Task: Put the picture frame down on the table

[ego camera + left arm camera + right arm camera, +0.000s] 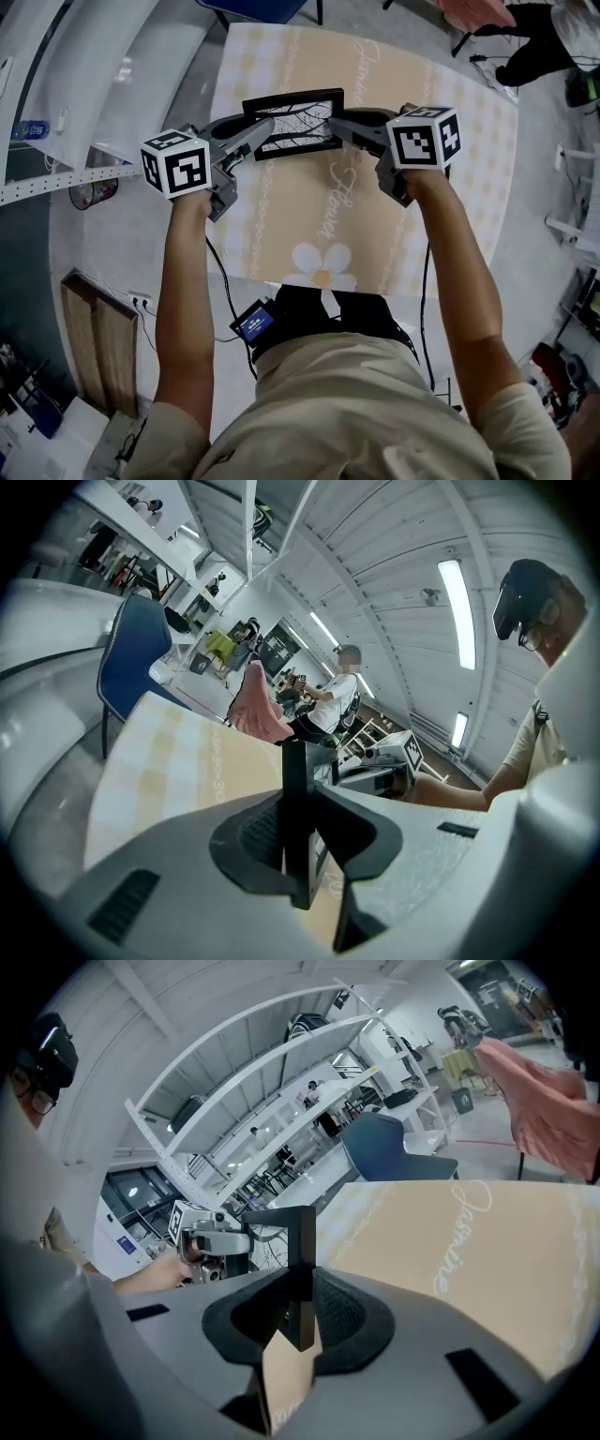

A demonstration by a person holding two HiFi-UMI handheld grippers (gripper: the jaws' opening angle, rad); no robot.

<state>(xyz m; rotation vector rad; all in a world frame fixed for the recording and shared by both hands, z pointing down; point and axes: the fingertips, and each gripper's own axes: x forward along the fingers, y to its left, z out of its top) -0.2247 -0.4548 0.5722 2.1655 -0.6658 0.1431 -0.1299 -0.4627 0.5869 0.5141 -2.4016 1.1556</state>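
Out to the left of the left claw, down on the floor, a mesh bin holds something reddish, too small to name. The left claw itself is clamped on the left end of the picture frame; its own camera shows the frame's black edge standing upright between the two pads, with the left claw closed against it. The frame runs across from this claw to the right claw, standing on its long edge over the far part of the table, which is covered by a beige cloth with a white flower and script. Whether its lower edge touches the cloth I cannot tell. The right claw grips the frame's other end, pads pressed on the black edge. Beyond the claws, past the table's far side, stands a blue chair, and to its right a pink cloth hangs over something. Far off to the right of the right claw, a person in dark clothes is on the floor.
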